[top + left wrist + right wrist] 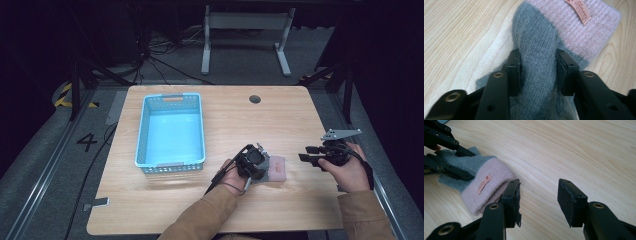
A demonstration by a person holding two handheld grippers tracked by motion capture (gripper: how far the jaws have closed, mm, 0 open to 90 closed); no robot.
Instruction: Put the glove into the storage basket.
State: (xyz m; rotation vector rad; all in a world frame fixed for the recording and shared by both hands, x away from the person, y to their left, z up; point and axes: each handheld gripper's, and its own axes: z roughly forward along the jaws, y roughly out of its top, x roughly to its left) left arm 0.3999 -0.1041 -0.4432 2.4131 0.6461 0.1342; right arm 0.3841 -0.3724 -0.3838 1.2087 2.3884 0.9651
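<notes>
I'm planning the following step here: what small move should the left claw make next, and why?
Probably lift straight up a little. The left claw is already shut on a pinched fold of the grey and pink knit sock, which still lies on the table. Raising it would free it for carrying toward the blue basket. The right claw is open beside the sock, apart from it.

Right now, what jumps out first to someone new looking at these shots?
The light blue perforated plastic basket stands out most, sitting on the left half of the pale wooden table. Next, the grey and pink knitted sock near the front edge, its grey part pinched in the left gripper. The right gripper is open just beside the sock's pink cuff.
</notes>
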